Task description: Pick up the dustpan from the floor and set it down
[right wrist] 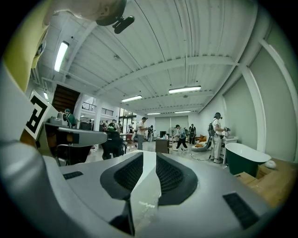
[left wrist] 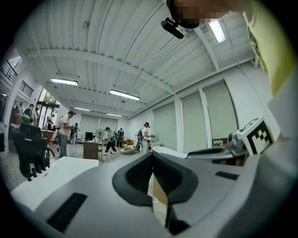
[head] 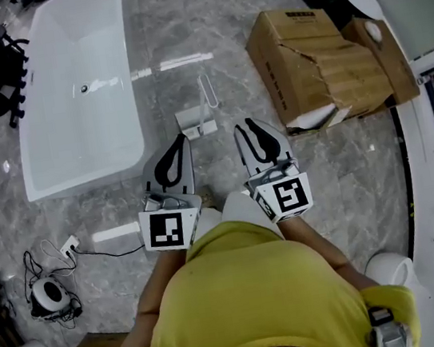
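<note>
A grey marbled floor (head: 203, 25) fills a large showroom with a white ribbed ceiling, and people stand about at its far end.

The left claw (head: 180, 140) is held level, its black pads closed tip to tip with nothing between them. Only a thin slit behind the tips lets some brown cardboard show through. The right claw (head: 244, 128) sits level beside it and is slightly parted. A narrow gap runs between its pads, only bare floor shows through it, and it holds nothing. Each claw carries a marker cube at its near end. Behind them is the person's yellow shirt (head: 252, 301).

Just beyond the tips, between the two claws and touching neither, the dustpan (head: 195, 120) rests on the floor. It is pale grey, and its looped handle reaches toward the far side.

Further out, a white bathtub (head: 76, 93) stands to the far left and a torn cardboard box (head: 322, 64) to the far right. A white power strip (head: 70, 247) with a black cable lies on the floor at the near left.
</note>
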Available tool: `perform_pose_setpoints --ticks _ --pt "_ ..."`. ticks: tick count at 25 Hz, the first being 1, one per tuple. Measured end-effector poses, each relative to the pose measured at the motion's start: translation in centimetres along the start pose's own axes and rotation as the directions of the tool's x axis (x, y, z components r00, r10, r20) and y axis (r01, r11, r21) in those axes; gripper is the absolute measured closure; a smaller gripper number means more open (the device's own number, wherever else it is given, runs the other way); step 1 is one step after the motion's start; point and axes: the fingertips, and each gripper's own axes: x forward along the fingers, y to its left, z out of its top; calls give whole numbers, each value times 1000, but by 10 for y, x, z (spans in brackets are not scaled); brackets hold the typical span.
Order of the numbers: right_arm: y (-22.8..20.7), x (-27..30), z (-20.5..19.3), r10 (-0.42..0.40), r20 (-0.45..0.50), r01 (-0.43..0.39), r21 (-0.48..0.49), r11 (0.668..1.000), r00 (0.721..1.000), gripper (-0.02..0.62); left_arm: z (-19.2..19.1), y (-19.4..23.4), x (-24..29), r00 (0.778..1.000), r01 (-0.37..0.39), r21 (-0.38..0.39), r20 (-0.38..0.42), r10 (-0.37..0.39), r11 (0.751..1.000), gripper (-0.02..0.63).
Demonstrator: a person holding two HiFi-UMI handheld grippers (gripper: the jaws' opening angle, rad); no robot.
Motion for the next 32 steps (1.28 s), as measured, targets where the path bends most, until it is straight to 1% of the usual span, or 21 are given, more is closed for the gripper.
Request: perform_pose_setpoints --ticks 8,12,15,19,22,25,27,29,32 --pt "-16 34 -9 1 -18 0 22 1000 1000 486 -9 21 27 1000 2 -21 -21 -2 1000 606" --pt "-25 50 -19 19 -25 -18 22 1000 1000 483 -17 23 45 1000 3 -1 -28 -3 1000 606" --pt "-33 66 -27 42 -36 -41 29 999 998 478 -21 29 61 999 -7 -1 -36 7 1000 606" --pt "-49 93 -41 90 -67 -90 2 996 994 466 -24 41 88 999 -24 -5 -41 24 1000 606" --pt "-62 114 -55 142 -93 -139 33 990 986 457 -29 49 109 998 -52 -22 -48 51 998 606" --pt "-76 135 -72 202 -131 -198 45 979 971 449 -33 54 132 996 -76 -27 -58 74 997 606" --pt "-81 150 -85 254 -152 -249 55 967 955 449 -35 59 146 993 -91 -27 -71 89 995 606" --pt "-82 161 -101 310 -180 -303 67 951 933 445 -41 65 157 990 -115 -27 -88 112 993 606" --pt "-80 174 -127 382 -239 -372 87 924 893 437 -50 74 169 981 -159 -33 -115 154 987 606"
